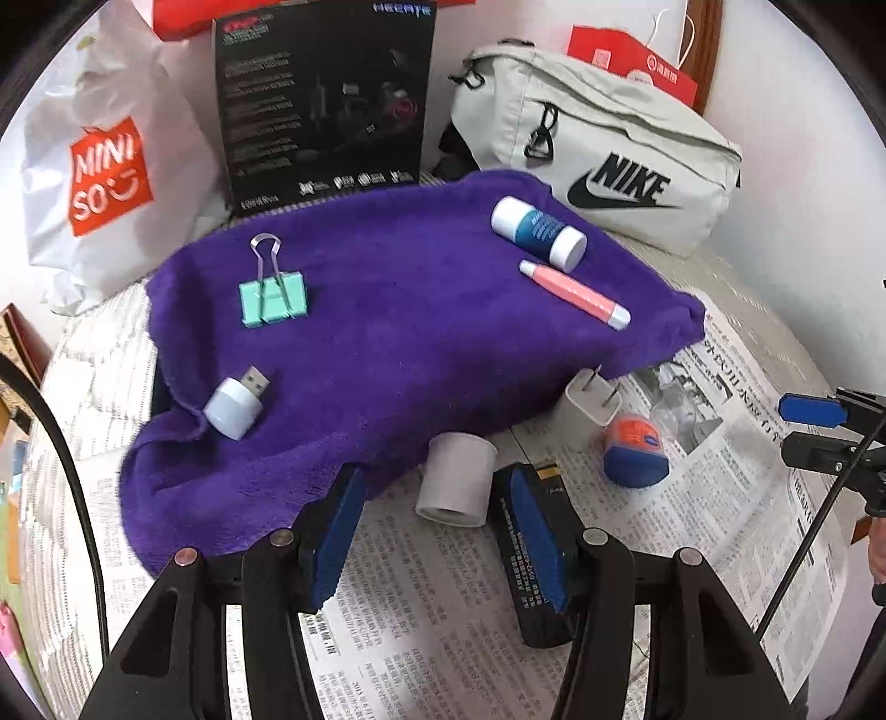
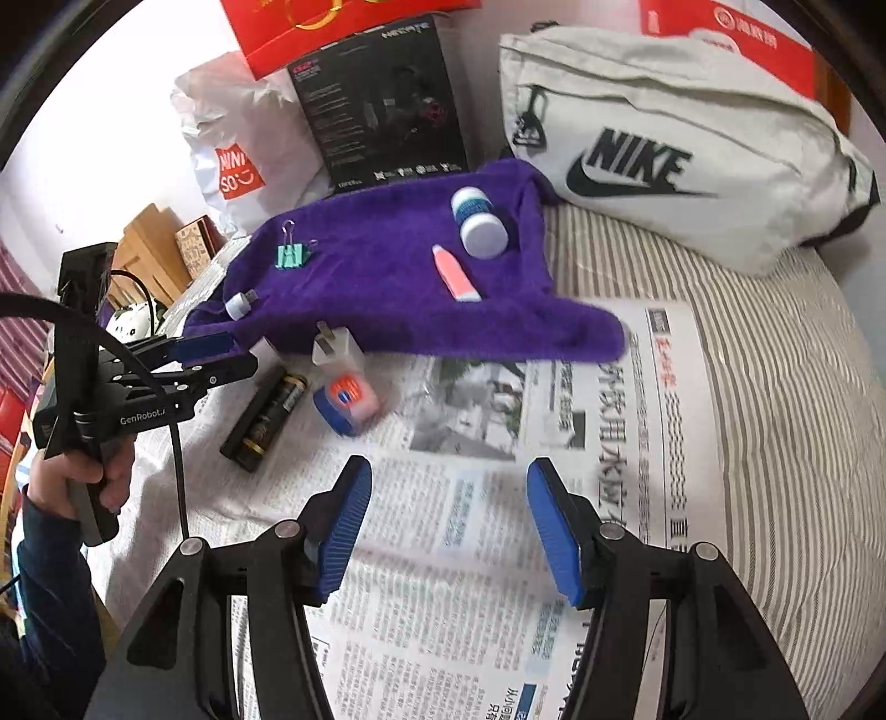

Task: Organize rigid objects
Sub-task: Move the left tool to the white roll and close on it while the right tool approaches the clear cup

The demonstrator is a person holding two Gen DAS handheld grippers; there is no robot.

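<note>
A purple towel [image 1: 398, 332] carries a green binder clip [image 1: 274, 299], a white USB lamp [image 1: 235, 404], a blue-and-white bottle [image 1: 537, 230] and a pink tube [image 1: 576, 293]. On the newspaper in front of it lie a white cylinder [image 1: 457, 479], a white charger plug [image 1: 590, 407], an orange-and-blue jar [image 1: 634, 448] and a black battery box [image 2: 266, 412]. My left gripper [image 1: 434, 479] is open, the white cylinder lying just beyond its tips, untouched by the pads. My right gripper [image 2: 449, 471] hangs open over bare newspaper, with nothing between its fingers.
A white Nike bag [image 2: 681, 149], a black carton [image 1: 324, 105] and a Miniso bag [image 1: 111, 183] stand behind the towel, with red paper bags [image 2: 343, 27] at the wall. Striped bedding [image 2: 747, 360] lies at the right. A person's hand [image 2: 83, 482] holds the left gripper's handle.
</note>
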